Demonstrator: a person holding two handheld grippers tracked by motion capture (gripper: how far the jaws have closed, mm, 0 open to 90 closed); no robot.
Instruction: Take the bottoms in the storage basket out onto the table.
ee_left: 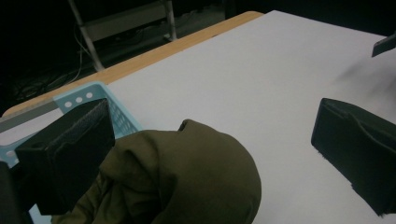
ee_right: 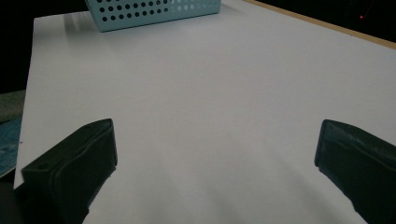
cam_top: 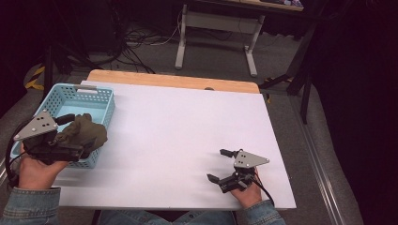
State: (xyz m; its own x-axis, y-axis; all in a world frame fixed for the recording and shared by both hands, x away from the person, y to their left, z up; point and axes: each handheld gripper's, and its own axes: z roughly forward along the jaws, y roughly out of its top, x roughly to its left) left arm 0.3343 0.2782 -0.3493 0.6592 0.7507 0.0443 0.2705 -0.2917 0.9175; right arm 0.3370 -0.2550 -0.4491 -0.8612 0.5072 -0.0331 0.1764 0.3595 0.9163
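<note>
A bunched olive-green cloth point(cam_top: 87, 131) sits over the near right corner of the light blue perforated basket point(cam_top: 84, 89) at the table's left. My left gripper point(cam_top: 77, 135) is around it, open. In the left gripper view the cloth point(ee_left: 187, 177) leans against the left jaw, and a wide gap separates it from the right jaw. The basket rim point(ee_left: 100, 91) shows behind it. My right gripper point(cam_top: 220, 165) hovers open over the near right of the white table top point(cam_top: 187, 126), with nothing between its jaws. In the right gripper view the basket point(ee_right: 154, 11) stands far ahead.
A strip of bare wood point(cam_top: 173, 80) runs along the table's far edge. Behind it on the floor are a white desk frame point(cam_top: 216, 28) and tangled cables point(cam_top: 136, 42). A person's denim sleeves point(cam_top: 28, 206) come in at the bottom.
</note>
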